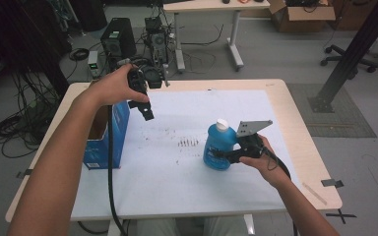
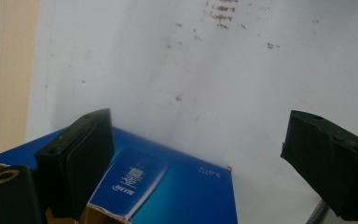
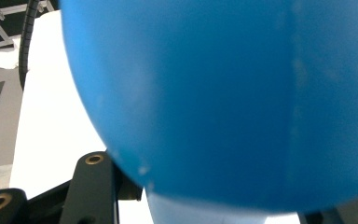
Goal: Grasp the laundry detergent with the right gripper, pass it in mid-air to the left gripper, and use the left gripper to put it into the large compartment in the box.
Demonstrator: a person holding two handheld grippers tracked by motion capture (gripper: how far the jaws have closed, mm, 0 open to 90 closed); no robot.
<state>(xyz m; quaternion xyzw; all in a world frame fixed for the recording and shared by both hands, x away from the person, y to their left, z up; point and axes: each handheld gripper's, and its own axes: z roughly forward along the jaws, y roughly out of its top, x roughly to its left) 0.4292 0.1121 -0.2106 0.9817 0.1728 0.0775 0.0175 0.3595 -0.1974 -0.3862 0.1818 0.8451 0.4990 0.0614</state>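
- The right gripper has its jaws pinching the blue bottle; no earlier look at them is to be had here, only the grip as it stands.
- In the right gripper view the bottle's blue wall sits right up against the camera, between the two jaws, with the left jaw's black frame rising from the bottom edge beside it and a paler part of the bottle at the very bottom.
- From above, the bottle stands upright on the white table cover, white cap on top, and the jaws reach it from the person's right side, low on its body.
- The right hand sits just behind those jaws, with the grey plate above it.
- Beyond the bottle, away from the jaws, lies a patch of small dark marks on the cover.
- The left gripper is held up, well apart from the bottle, its jaws spread wide with nothing between them.
- Below and just behind its jaws stands an open blue box; the left jaw overlaps the box's top edge in the left gripper view.
- Past those jaws is bare white cover with faint specks.
- The left hand holds that gripper near the table's far left corner.
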